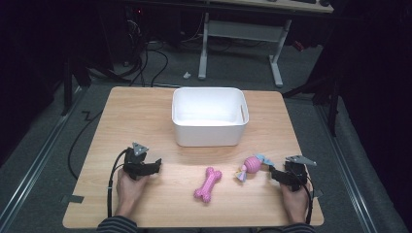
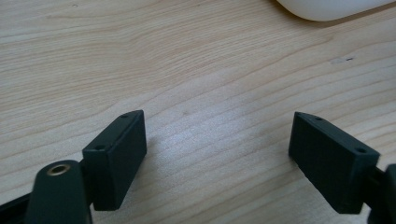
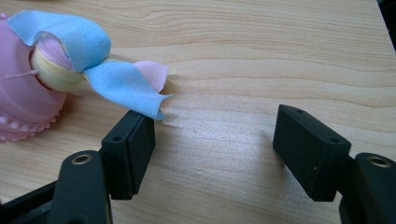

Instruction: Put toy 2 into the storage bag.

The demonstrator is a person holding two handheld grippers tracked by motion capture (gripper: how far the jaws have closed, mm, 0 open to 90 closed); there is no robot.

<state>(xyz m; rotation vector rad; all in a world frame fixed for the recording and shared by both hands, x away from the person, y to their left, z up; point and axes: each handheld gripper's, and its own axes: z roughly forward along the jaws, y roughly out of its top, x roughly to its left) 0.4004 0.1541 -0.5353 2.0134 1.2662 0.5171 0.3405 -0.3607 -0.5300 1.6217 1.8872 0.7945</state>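
Pink ball toy (image 1: 251, 166) lies lower right, beside the right gripper (image 1: 276, 174), jaws spread empty; left gripper (image 1: 154, 167) likewise; centre over the ball before pinching.

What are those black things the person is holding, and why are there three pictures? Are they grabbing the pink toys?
The black things are tongs: hand-held grabbers with two flat jaws that squeeze together. A person sits at a wooden table and holds the left tongs in one hand and the right tongs in the other.

One picture comes from a camera high above the table. The other two come from little cameras riding on each pair of tongs, looking out between the jaws.

On the table are a white bin, a pink bone toy and a pink candy-shaped toy with blue cloth ends.

Nothing is held. Both tongs are open, with bare wood between their jaws. In the right tongs' picture, the toy's blue cloth lies right by one jaw tip, outside the gap.
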